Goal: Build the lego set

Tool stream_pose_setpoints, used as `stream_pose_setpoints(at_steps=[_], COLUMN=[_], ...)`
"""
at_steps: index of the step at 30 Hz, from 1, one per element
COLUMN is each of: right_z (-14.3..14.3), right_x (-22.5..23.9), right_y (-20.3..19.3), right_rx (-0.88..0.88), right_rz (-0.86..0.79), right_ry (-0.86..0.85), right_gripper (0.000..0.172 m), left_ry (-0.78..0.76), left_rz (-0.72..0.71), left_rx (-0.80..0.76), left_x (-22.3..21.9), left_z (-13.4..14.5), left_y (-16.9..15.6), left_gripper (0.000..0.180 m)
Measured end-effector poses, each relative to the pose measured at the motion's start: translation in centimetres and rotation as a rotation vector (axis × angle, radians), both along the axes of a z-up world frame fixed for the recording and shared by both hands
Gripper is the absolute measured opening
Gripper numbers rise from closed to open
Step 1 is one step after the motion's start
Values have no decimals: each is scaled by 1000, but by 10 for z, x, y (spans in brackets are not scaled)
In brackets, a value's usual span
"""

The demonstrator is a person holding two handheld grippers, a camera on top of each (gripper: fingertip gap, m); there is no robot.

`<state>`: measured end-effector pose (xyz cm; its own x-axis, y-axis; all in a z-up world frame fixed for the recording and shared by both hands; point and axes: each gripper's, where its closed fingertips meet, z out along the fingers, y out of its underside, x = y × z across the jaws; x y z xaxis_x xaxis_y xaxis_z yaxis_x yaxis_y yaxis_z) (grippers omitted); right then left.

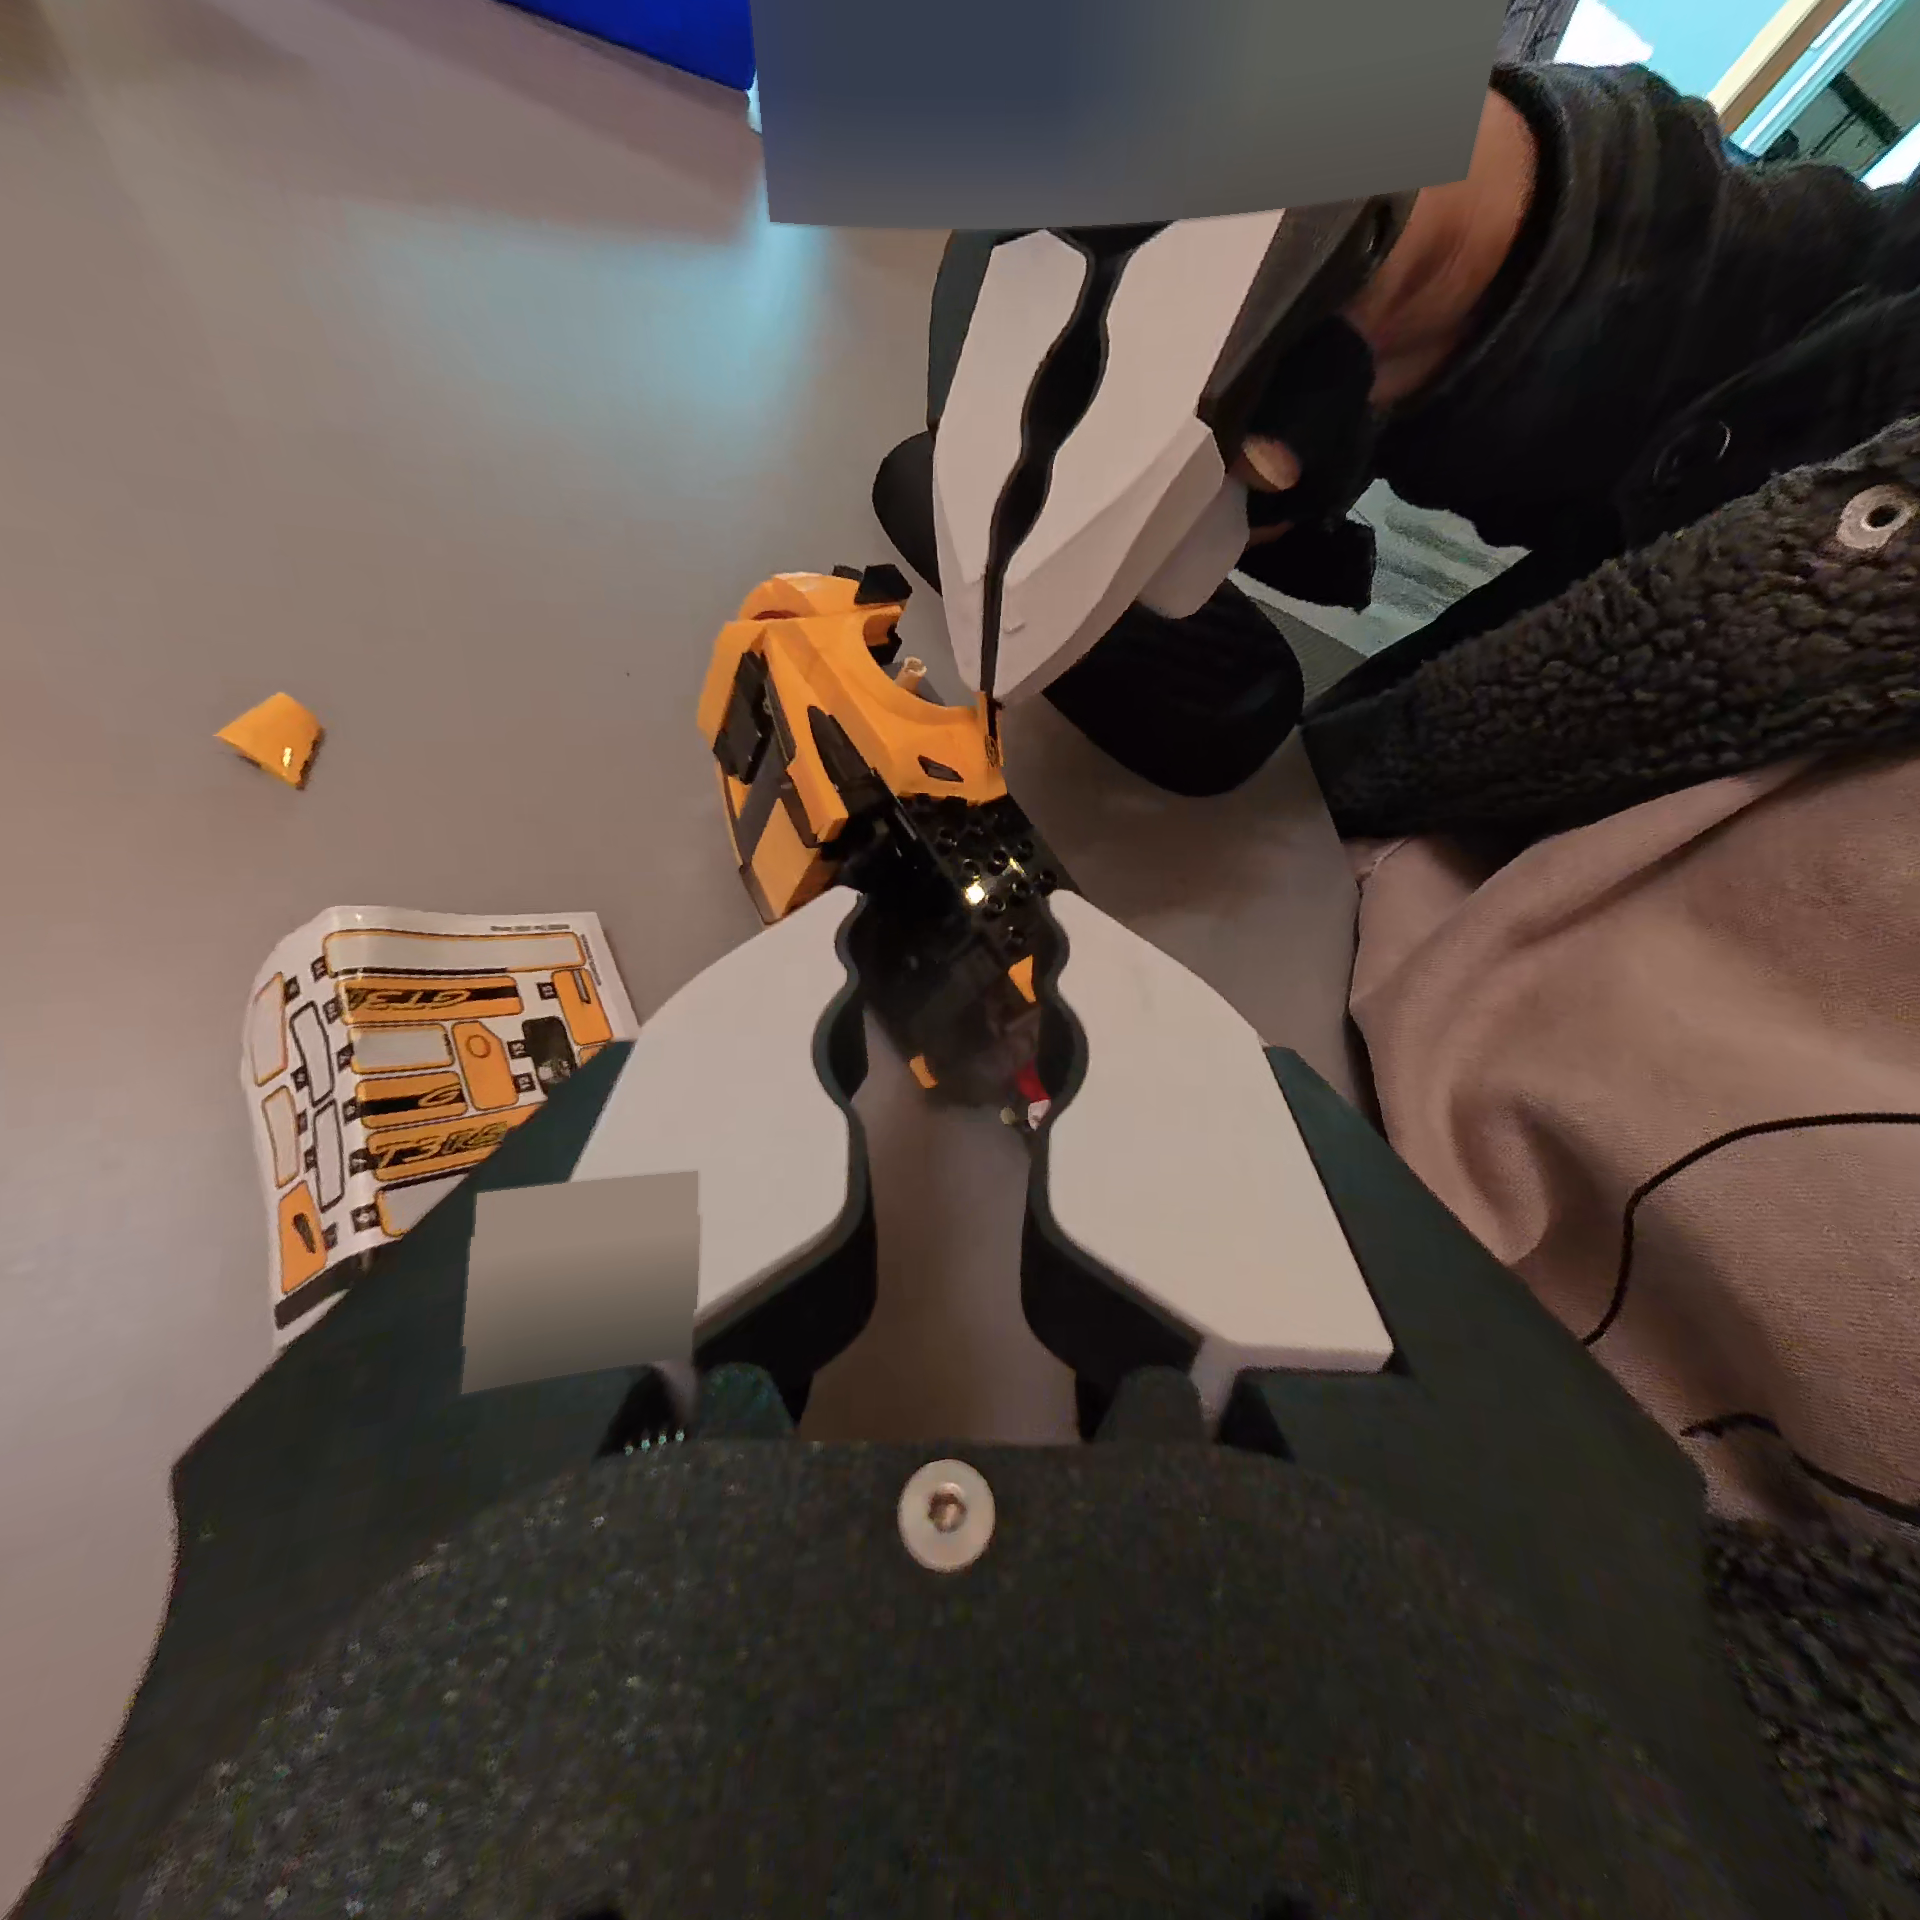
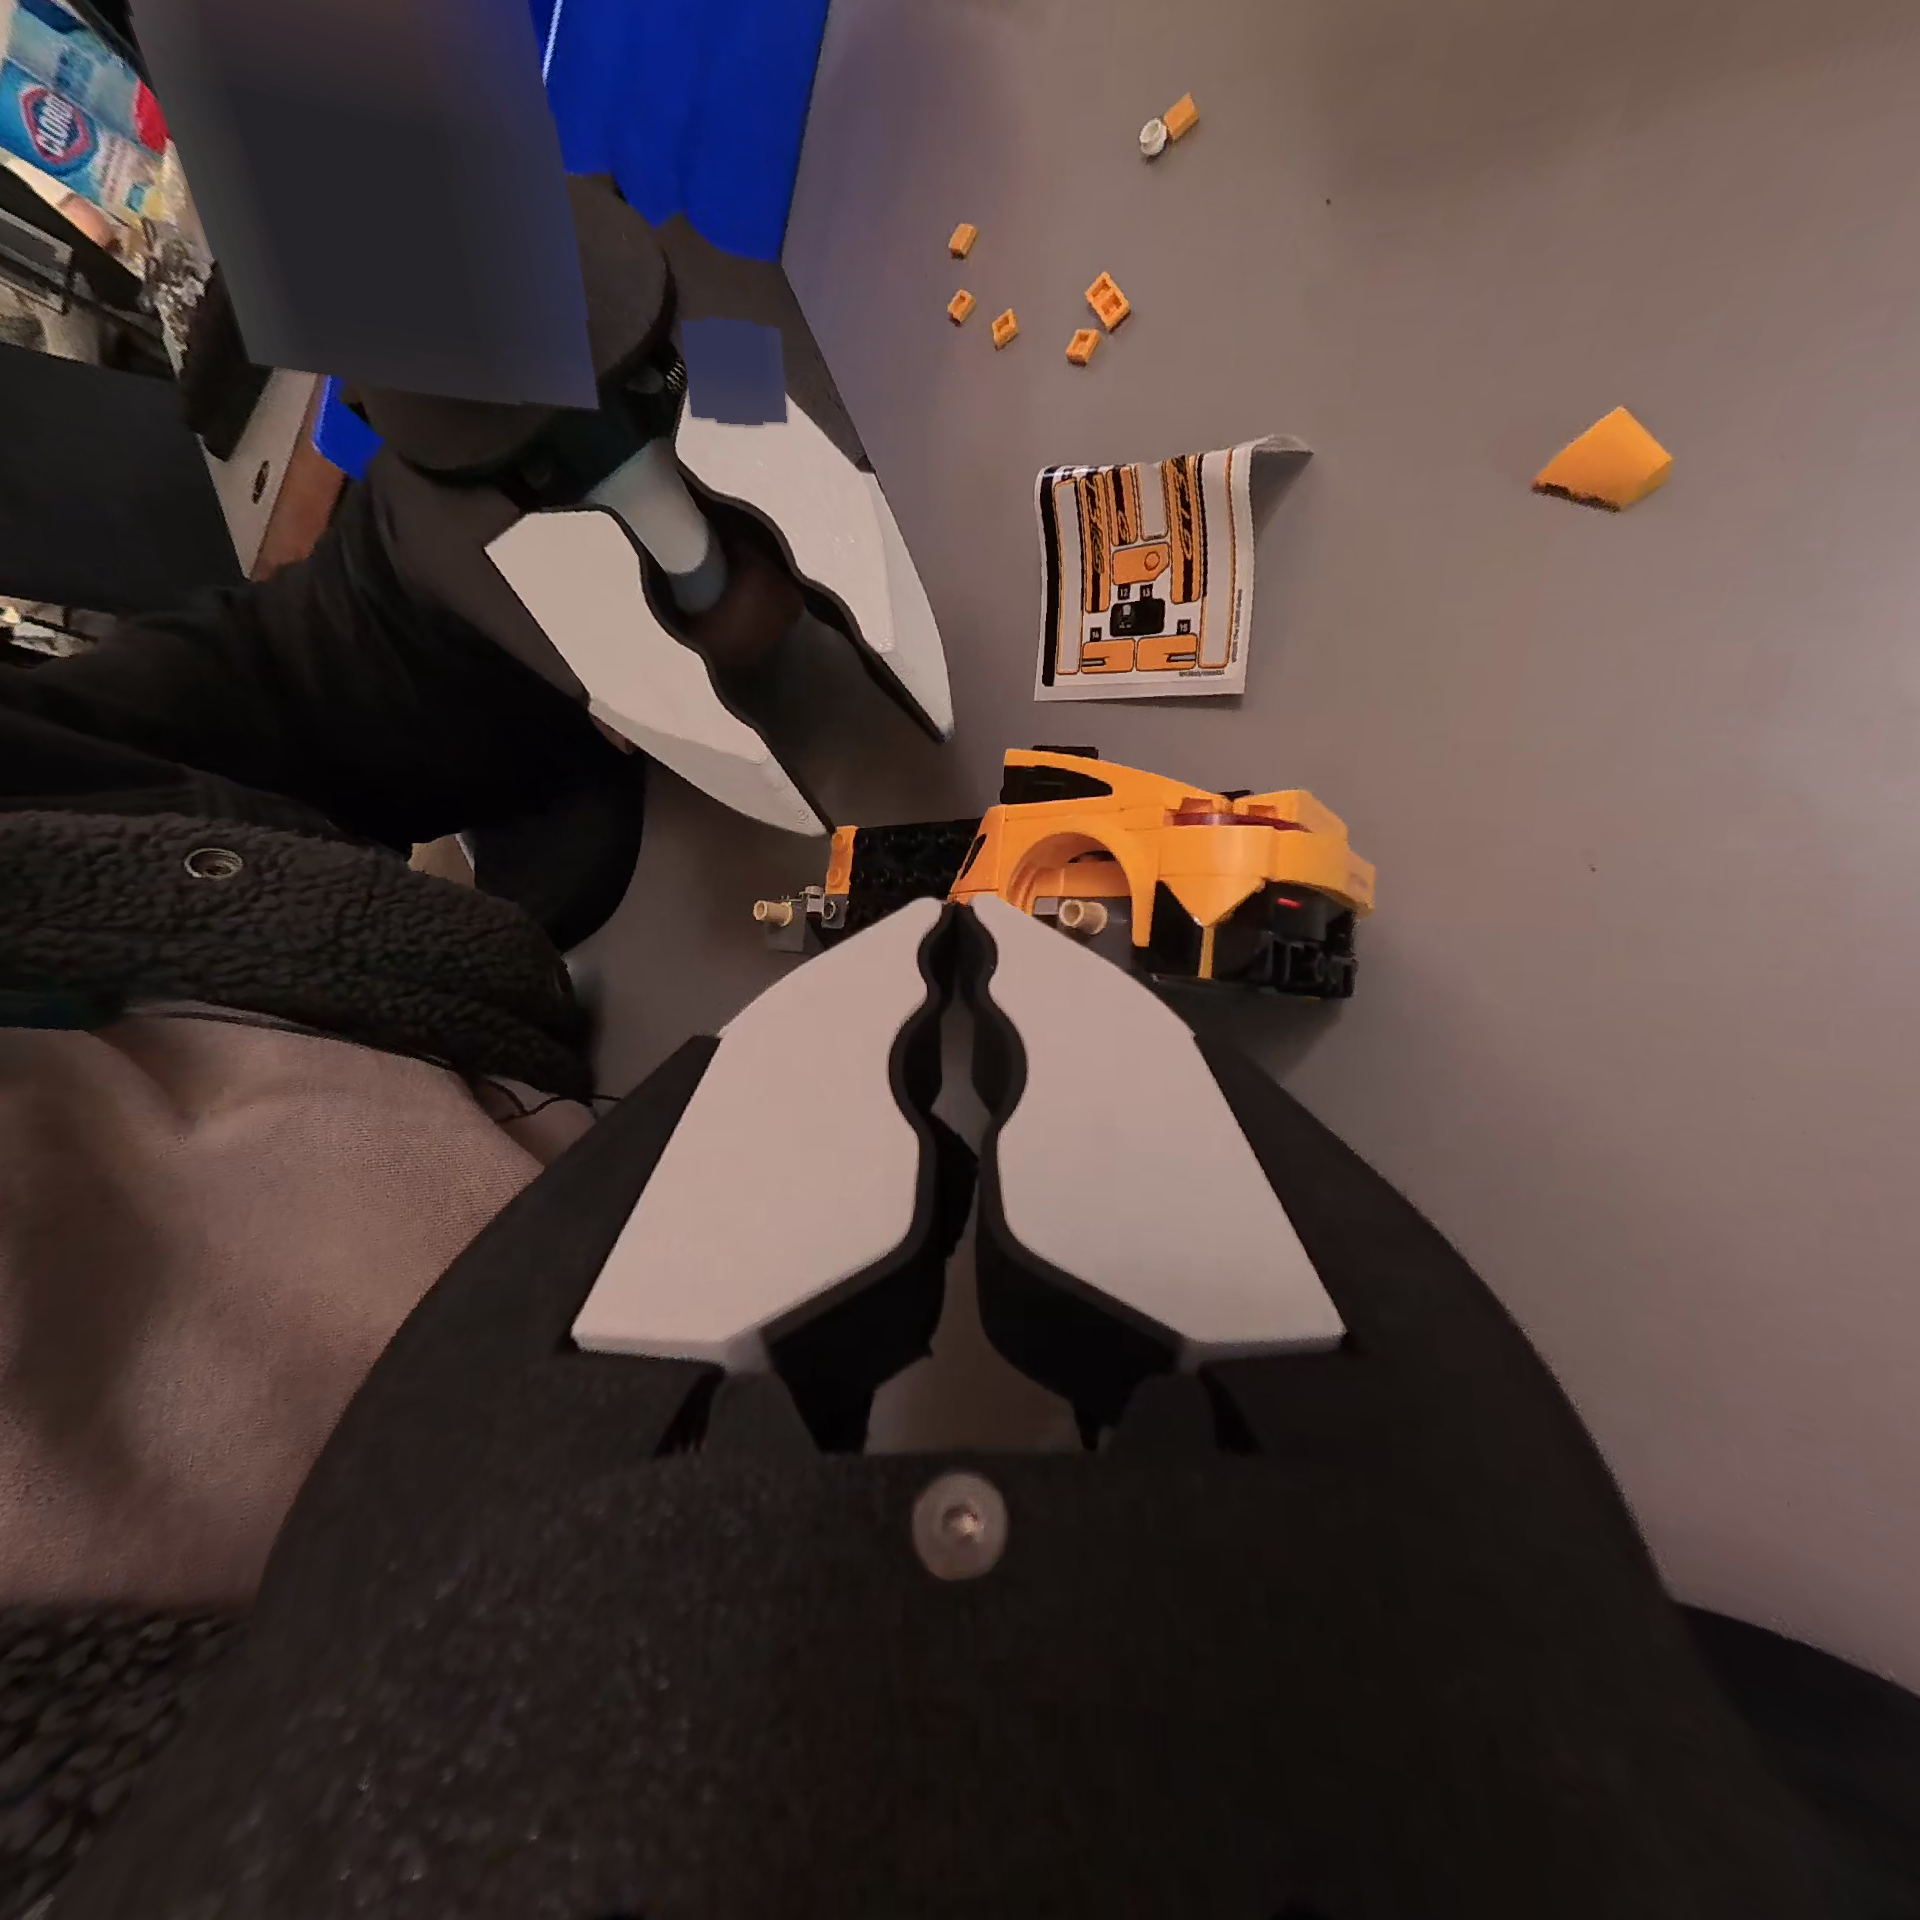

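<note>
A partly built orange and black toy brick car lies on its side on the grey table. My left gripper is shut on its black studded chassis end, which fills the gap between the pads. My right gripper is shut, with nothing visible between its pads. Its tips rest against the car where the orange wheel arch meets the black chassis. In the left wrist view the right gripper touches the edge of the orange body. In the right wrist view the left gripper straddles the car's front end.
A sticker sheet lies on the table beside the car; it also shows in the right wrist view. An orange wedge piece and several small orange pieces lie farther off. A person's dark fleece sleeve and beige garment are close.
</note>
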<state>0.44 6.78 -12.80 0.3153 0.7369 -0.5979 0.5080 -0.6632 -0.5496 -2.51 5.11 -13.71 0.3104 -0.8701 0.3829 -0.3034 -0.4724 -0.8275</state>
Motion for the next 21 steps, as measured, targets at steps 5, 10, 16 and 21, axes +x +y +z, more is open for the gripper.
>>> stream_pose_setpoints(at_steps=[5,10,16,21], right_z=[-1,-3,-4,-4], right_x=[-1,-2,-3,-4], right_y=[-1,-1,-1,-1], right_rx=[-32,-38,-24,-23], right_rz=[0,3,14,18], right_ry=[0,-6,-23,-25], right_gripper=[0,0,0,0], left_ry=[10,9,18,18], left_rz=[-7,-13,-19,-20], left_rx=[-3,-10,-8,-9], left_x=[1,1,0,0], left_z=[-5,-6,-9,-9], left_y=[-2,-2,-3,-2], left_gripper=[28,28,28,28])
